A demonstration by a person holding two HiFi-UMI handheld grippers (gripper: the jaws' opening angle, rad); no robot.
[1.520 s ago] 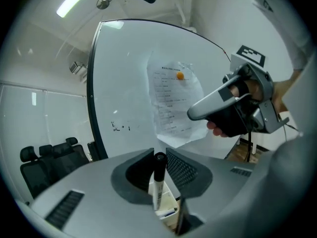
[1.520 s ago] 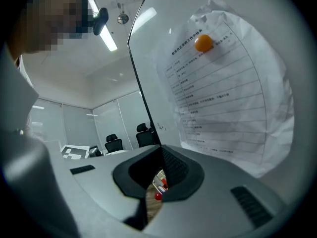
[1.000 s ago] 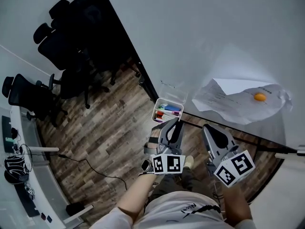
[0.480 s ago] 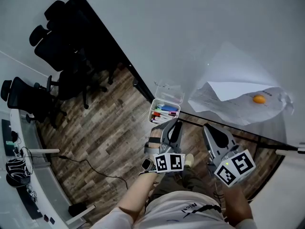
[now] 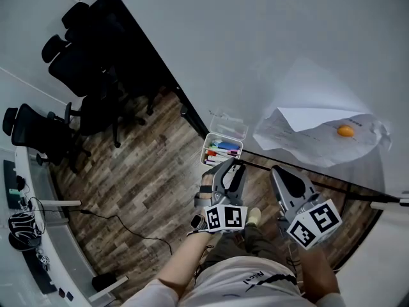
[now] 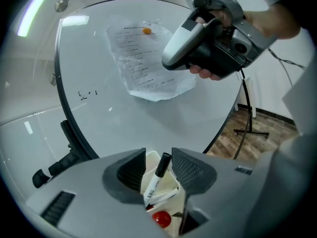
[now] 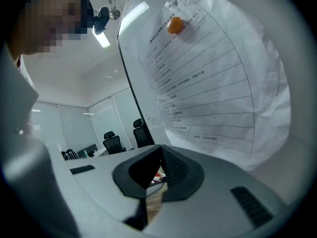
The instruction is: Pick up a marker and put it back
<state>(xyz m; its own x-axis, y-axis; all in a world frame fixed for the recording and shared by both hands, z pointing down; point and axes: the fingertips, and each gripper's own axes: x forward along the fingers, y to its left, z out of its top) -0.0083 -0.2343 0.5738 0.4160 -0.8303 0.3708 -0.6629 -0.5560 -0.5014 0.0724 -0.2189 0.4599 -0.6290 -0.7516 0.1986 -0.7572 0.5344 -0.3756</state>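
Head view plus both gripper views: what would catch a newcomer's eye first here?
The crumpled sheet of paper stands out, pinned by an orange magnet on the big whiteboard, right of centre in the head view. At the board's edge, the left claw is opening around a black-capped marker that leans up out of the marker box.

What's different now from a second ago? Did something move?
The left gripper is opening its jaws and seems to be letting go of the black-capped marker, which stands between them in the white box. The right gripper, the box and the paper stayed put.
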